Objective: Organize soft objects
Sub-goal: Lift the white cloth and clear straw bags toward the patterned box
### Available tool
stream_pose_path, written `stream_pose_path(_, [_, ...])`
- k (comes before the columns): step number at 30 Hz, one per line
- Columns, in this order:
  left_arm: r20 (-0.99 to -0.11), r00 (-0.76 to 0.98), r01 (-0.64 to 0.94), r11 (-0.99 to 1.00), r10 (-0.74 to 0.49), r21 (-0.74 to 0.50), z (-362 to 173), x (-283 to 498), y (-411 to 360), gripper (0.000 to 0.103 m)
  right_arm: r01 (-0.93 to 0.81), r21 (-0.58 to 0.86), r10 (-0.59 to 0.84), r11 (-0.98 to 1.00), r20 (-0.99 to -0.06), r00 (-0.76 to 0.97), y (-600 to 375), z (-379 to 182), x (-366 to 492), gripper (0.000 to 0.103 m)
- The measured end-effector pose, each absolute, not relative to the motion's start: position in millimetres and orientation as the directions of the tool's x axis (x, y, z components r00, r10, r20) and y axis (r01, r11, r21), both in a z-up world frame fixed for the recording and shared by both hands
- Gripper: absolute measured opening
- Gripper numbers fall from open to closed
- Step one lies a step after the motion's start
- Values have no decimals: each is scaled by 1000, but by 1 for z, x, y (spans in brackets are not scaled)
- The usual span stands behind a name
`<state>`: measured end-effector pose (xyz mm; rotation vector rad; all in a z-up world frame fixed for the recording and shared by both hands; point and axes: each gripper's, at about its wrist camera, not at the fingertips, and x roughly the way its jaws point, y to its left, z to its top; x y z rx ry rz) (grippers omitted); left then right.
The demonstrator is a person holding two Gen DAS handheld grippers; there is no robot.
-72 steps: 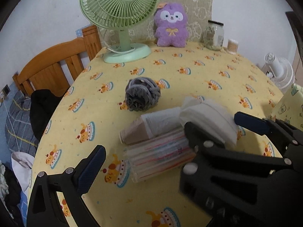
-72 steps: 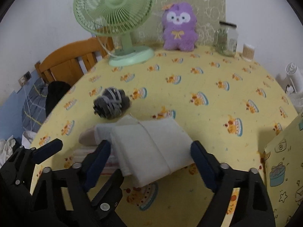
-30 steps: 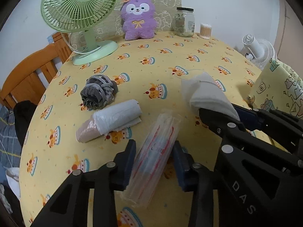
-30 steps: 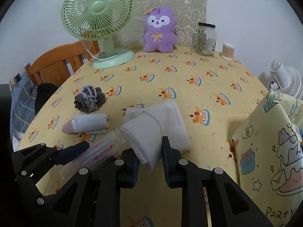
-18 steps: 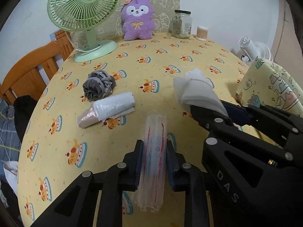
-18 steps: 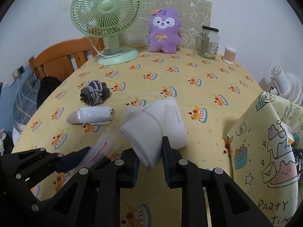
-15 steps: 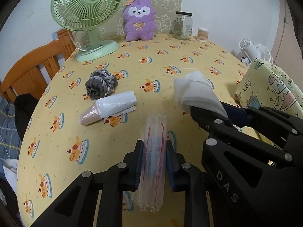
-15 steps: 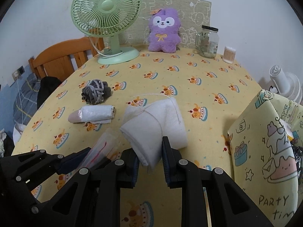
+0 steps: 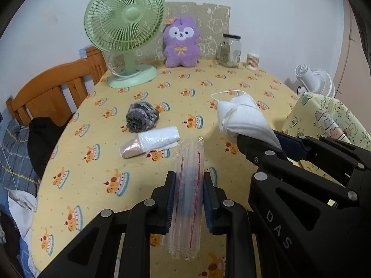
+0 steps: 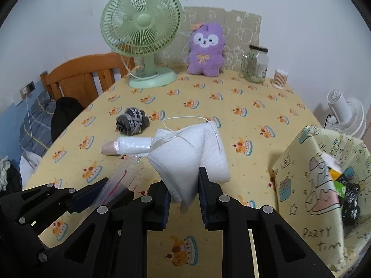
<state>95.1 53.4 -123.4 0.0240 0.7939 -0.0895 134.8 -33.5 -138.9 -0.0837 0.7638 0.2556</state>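
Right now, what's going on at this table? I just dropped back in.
Both grippers are loaded and lifted above the table. The left gripper has its jaws shut on a clear sleeve of straws; the right gripper has its jaws shut on a folded white cloth with a loose string. The grey sock ball and the rolled plastic bags lie on the tablecloth. The party-print bag stands open at the right.

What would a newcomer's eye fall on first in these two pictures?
Likely the two held items up front: the left hand-held gripper clamps a clear plastic packet, the right hand-held gripper a folded white cloth. Behind, a green fan and purple plush toy stand at the table's far edge.
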Motion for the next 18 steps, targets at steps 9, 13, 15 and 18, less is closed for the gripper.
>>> stream_pose_path(9, [-660, 750, 64, 998, -47, 2, -97, 76, 55, 21, -275, 10, 217, 961, -643, 735, -33, -111, 116, 24])
stream_pose_path(13, [-642, 766, 53, 999, -34, 9, -86, 69, 55, 21, -289, 7, 230, 957, -626, 745, -33, -100, 109, 24])
stream_pose_path(15, [-628, 778, 44, 999, -25, 15, -79, 64, 54, 21, -296, 8, 238, 955, -615, 752, -33, -94, 106, 24])
stream_pose_path(18, [-612, 791, 40, 999, -19, 22, -71, 60, 53, 21, -308, 24, 259, 951, -603, 754, -35, -85, 101, 24])
